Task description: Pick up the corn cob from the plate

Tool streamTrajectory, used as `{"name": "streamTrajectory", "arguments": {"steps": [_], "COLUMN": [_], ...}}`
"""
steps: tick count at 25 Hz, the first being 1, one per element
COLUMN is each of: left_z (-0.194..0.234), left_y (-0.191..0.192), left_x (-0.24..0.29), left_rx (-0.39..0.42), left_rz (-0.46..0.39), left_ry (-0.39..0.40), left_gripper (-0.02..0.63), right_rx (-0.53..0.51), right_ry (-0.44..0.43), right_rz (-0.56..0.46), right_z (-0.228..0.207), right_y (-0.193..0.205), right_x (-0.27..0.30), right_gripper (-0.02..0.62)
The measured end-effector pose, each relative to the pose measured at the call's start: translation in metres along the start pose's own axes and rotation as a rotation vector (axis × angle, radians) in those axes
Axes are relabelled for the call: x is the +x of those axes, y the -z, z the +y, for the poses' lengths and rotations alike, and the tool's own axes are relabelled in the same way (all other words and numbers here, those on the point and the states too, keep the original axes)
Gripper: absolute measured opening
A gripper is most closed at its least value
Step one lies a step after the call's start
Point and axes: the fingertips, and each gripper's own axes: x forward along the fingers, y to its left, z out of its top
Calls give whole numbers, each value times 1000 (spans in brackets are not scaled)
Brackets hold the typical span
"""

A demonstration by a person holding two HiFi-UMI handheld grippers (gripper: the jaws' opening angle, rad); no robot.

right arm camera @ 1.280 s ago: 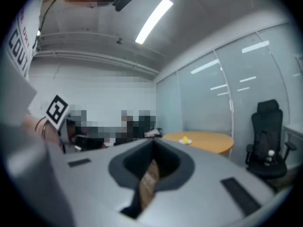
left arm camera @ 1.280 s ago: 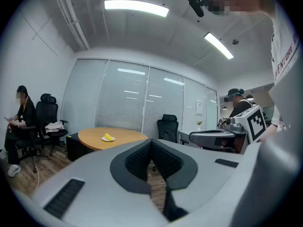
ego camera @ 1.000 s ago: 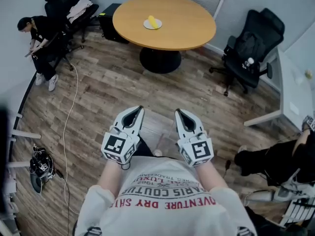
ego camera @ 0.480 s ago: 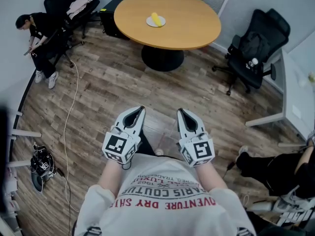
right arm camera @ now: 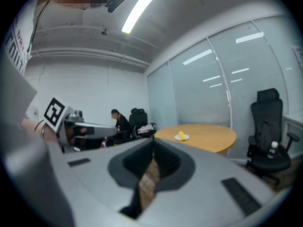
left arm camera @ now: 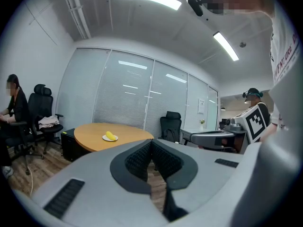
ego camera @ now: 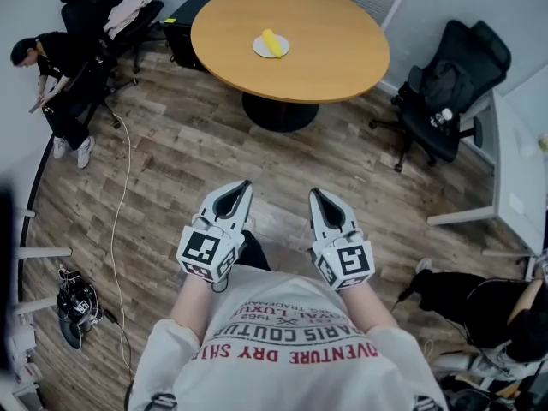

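Holding left tool [ego camera: 241, 186] and right tool [ego camera: 315, 194] pressed together, empty. Nothing in reach yet, lol: corn cob [ego camera: 271, 43] on plate [ego camera: 259, 50], way off at 12 o'clock on surface [ego camera: 334, 45].

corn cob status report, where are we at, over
Left claw and right claw both shut, empty. Corn cob on plate on round table, well out of reach. Only wood floor between.

The head camera looks steeply down over the left gripper [ego camera: 245, 186] and right gripper [ego camera: 314, 193]; their own cameras face level along the jaws. All share the far round tan wooden table [ego camera: 330, 50].
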Motion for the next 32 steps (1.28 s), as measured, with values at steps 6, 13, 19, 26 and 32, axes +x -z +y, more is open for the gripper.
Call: {"name": "streamTrajectory", "arguments": {"steps": [6,13,19,26,32], "left_z": [66,147,200,238,270], "left_y": [-31,-61,-71,-62,-62], "left_x": [44,79,96,117,158], "left_rx": [16,31,31,2,-6], "left_rz": [-9,-24,-18,4,7], "left_ry": [30,50,44,3,-47], "left_gripper": [32,32,32,32,32], "right_rx": [2,12,32,37,32], "right_ry": [32,51,68,51,9], "right_rz": [0,-7,3,17,30], "right_z": [-16,-17,-23,-40,-71], "right_y": [-27,-50,-57,-55,-55], "right_x": [78,164,219,263,316], "right_gripper": [31,31,31,31,31]}}
